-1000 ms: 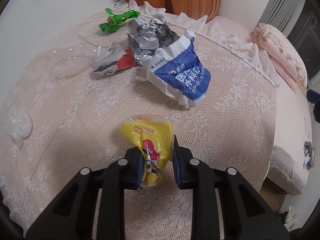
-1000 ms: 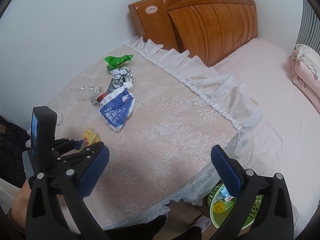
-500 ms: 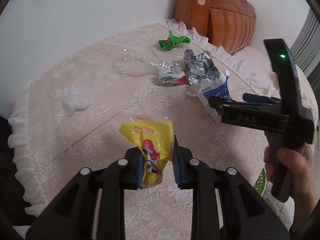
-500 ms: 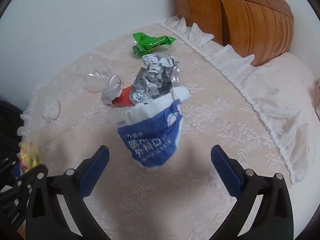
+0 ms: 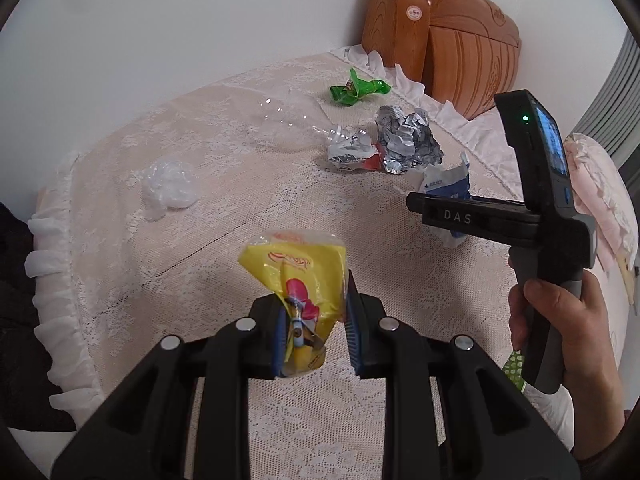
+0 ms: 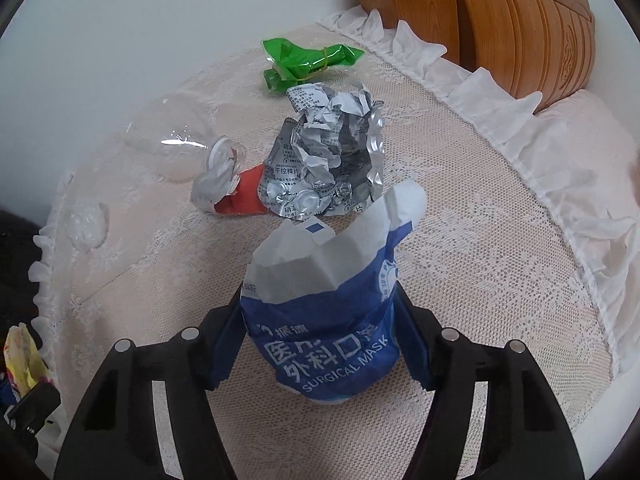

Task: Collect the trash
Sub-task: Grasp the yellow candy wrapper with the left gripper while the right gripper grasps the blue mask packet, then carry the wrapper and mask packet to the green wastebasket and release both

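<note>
Trash is scattered over the lace-covered worktop (image 6: 480, 280) next to the bed's wooden headboard (image 6: 500, 20). Left gripper (image 5: 314, 336) is clamped on a yellow snack wrapper (image 5: 304, 280), holding it up off the lace, with the pads pinching its lower half. Right gripper (image 6: 320, 336) has its blue pads pressed in on both sides of a blue and white surgical mask packet (image 6: 324, 312), so it's got a grip on that one; can't tell if the packet is lifted or resting on the lace. Just behind the packet sits a crumpled silver foil sheet (image 6: 328, 160), touching a red and white wrapper (image 6: 232, 192). Further back is a green wrapper (image 6: 308, 62), and off to the left a clear plastic bottle (image 6: 180, 148) lying on its side. A small wad of clear plastic (image 5: 170, 184) is near the left edge, well apart from the rest.
</note>
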